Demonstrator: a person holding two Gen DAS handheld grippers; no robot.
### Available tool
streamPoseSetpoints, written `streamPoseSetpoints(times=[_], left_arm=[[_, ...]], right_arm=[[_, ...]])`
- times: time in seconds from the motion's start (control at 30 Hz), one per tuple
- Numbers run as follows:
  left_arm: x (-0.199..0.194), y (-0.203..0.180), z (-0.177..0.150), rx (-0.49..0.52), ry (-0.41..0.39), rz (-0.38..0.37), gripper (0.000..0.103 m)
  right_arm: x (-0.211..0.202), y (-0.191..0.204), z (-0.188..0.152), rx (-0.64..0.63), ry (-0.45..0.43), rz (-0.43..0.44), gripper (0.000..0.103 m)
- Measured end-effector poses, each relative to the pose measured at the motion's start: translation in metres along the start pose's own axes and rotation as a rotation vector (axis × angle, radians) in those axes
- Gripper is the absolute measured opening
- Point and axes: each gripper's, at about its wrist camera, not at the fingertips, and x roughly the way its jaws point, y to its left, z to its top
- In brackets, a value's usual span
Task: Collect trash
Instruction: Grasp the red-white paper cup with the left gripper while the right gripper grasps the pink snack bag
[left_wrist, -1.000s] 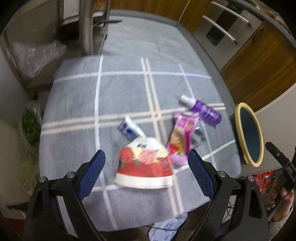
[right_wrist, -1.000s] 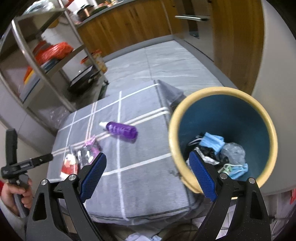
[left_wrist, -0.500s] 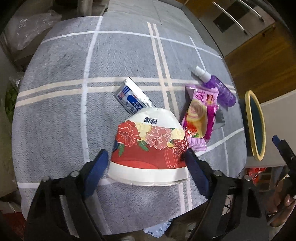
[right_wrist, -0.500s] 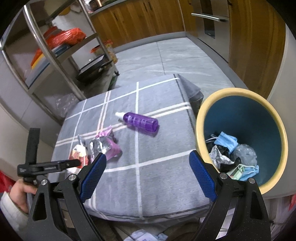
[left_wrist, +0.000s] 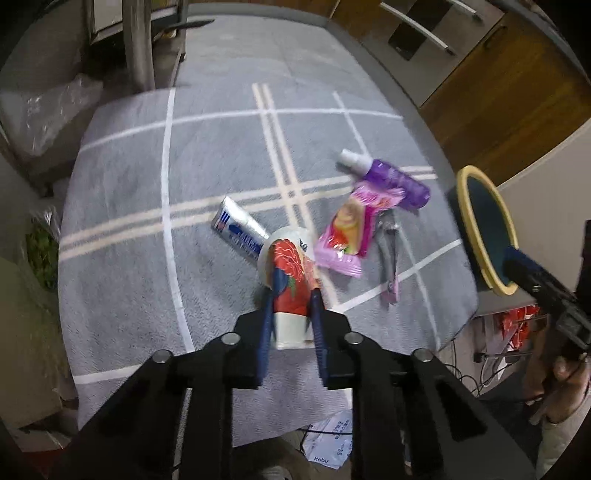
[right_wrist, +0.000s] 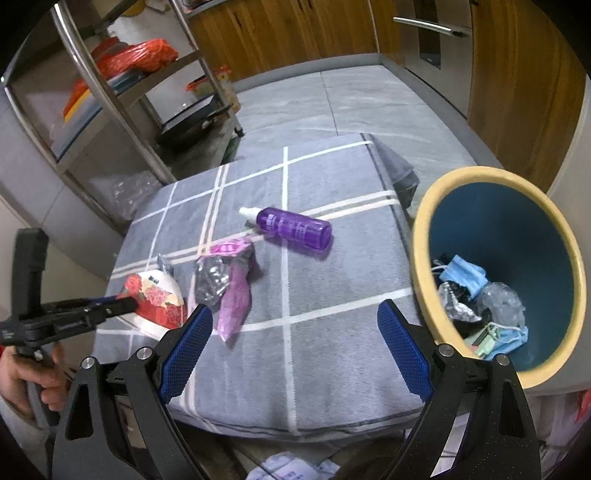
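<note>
The left tool has its 2 blue pads pressed against the sides of a crushed paper cup, red with a flower print and a white rim, at the near edge of the desk, which is covered by a grey cloth with white grid lines. The right tool is spread wide with nothing between its pads, above the near part of the cloth. Just beyond the cup lies a blue and silver tube, its end touching the cup's rim. Beside the cup to the right is a pink snack wrapper, and farther back a purple spray bottle lies on its side. At the desk's right edge stands a blue bin with a yellow rim, holding blue face masks and crumpled plastic.
</note>
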Motion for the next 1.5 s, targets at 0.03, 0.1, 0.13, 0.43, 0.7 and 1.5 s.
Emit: streamPoseSetpoints(times=[0.03, 0.1, 0.13, 0.43, 0.7, 1.5], left_arm=[[-0.005, -0.002, 0.002, 0.003, -0.014, -0.008, 0.016], [-0.011, -0.003, 0.006, 0.001, -0.037, -0.013, 0.016], [-0.016, -0.003, 0.007, -0.001, -0.052, -0.017, 0.015], [-0.047, 0.006, 0.02, -0.036, -0.163, -0.014, 0.014], [-0.061, 0.026, 0.027, -0.11, -0.219, -0.013, 0.014], [-0.061, -0.002, 0.041, -0.093, -0.238, -0.074, 0.014]], right_arm=[[0.002, 0.001, 0.001, 0.001, 0.005, 0.005, 0.091], [0.009, 0.006, 0.003, 0.0, 0.017, 0.014, 0.091], [0.013, 0.009, 0.005, 0.0, 0.024, 0.023, 0.091], [0.057, 0.006, 0.023, 0.156, 0.081, 0.129, 0.091], [0.107, 0.023, 0.04, 0.27, 0.141, 0.224, 0.091], [0.086, 0.024, 0.041, 0.112, 0.105, 0.134, 0.038]])
